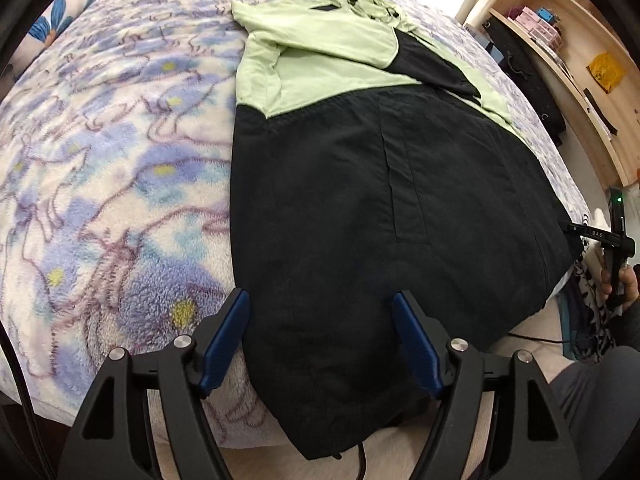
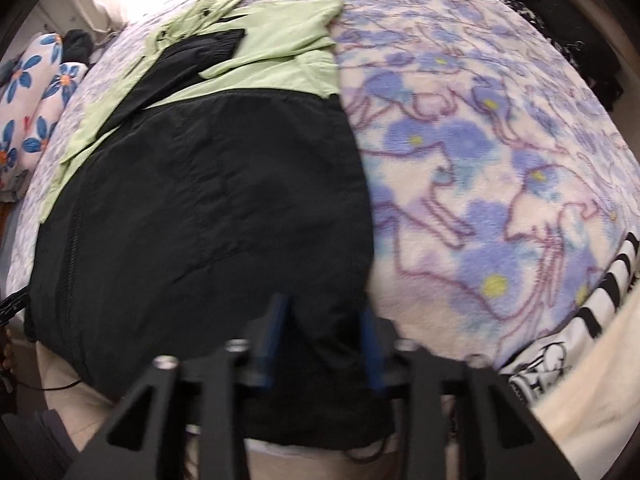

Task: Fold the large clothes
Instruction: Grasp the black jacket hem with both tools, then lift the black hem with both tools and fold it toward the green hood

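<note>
A large jacket (image 1: 360,184), black in its lower half and light green (image 1: 320,40) at the top, lies flat on the bed with its sleeves folded across the chest. Its black hem hangs over the near bed edge. My left gripper (image 1: 320,300) stands open over the hem's left part, one blue finger (image 1: 230,332) at the jacket's left edge and the other on the black cloth. In the blurred right wrist view, my right gripper (image 2: 323,310) sits low on the black jacket (image 2: 208,208) near its right edge. Its jaws stand narrowly apart with flat cloth between them.
A fleece blanket (image 1: 100,168) with purple and blue flowers covers the bed on both sides of the jacket (image 2: 500,160). Flowered pillows (image 2: 28,96) lie at the far left. Wooden shelves (image 1: 568,40) stand at the right. A black-and-white striped cloth (image 2: 592,312) lies at the bed's near right corner.
</note>
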`<state>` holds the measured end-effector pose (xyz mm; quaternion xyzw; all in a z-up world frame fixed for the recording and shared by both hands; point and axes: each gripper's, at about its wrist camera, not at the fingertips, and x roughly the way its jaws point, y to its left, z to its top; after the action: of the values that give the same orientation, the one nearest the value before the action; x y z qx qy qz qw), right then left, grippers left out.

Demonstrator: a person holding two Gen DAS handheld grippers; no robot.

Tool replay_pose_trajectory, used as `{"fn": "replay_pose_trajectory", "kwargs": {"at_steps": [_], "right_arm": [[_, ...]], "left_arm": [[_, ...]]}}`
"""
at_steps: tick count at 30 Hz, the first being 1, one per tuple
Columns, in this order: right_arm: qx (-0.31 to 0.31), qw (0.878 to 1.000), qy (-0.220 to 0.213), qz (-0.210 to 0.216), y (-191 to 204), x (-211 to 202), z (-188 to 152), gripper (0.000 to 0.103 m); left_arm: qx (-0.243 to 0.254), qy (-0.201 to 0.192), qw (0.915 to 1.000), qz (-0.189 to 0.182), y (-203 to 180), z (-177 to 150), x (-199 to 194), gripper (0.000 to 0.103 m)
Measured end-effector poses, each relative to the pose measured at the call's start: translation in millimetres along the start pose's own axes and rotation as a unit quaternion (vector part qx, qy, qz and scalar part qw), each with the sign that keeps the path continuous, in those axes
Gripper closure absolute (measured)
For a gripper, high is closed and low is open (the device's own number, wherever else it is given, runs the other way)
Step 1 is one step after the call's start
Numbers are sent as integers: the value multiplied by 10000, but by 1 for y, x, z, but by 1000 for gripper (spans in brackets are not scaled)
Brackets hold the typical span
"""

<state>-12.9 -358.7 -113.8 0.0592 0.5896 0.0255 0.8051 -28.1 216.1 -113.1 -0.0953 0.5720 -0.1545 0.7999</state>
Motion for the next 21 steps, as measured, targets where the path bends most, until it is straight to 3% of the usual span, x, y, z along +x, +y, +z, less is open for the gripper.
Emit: {"fn": "replay_pose_trajectory", "kwargs": {"at_steps": [8, 12, 17, 18, 19, 20, 21], "right_arm": [[-92, 9999, -18, -65, 5, 2, 0, 82], [-1, 10000, 37, 0, 4, 5, 4, 82], [-44, 10000, -10, -82, 4, 5, 4, 83], [-40, 10000, -19, -84, 5, 5, 4, 84], [-32, 10000, -21, -76, 6, 5, 4, 86], [-35, 10000, -23, -74, 7, 5, 4, 90], [-42, 10000, -38, -75, 9, 3, 5, 92]], "left_arm": [[-80, 173, 9998, -48, 5, -13, -7, 31], [-63, 165, 9998, -9, 0, -19, -2, 25], [18, 133, 9994, 319, -15, -18, 8, 27], [17, 67, 9994, 330, -16, -17, 6, 43], [-51, -44, 9995, 308, -17, -16, 3, 74], [-177, -66, 9996, 201, -16, -13, 1, 89], [-366, -83, 9992, 121, -15, -10, 0, 94]]}}
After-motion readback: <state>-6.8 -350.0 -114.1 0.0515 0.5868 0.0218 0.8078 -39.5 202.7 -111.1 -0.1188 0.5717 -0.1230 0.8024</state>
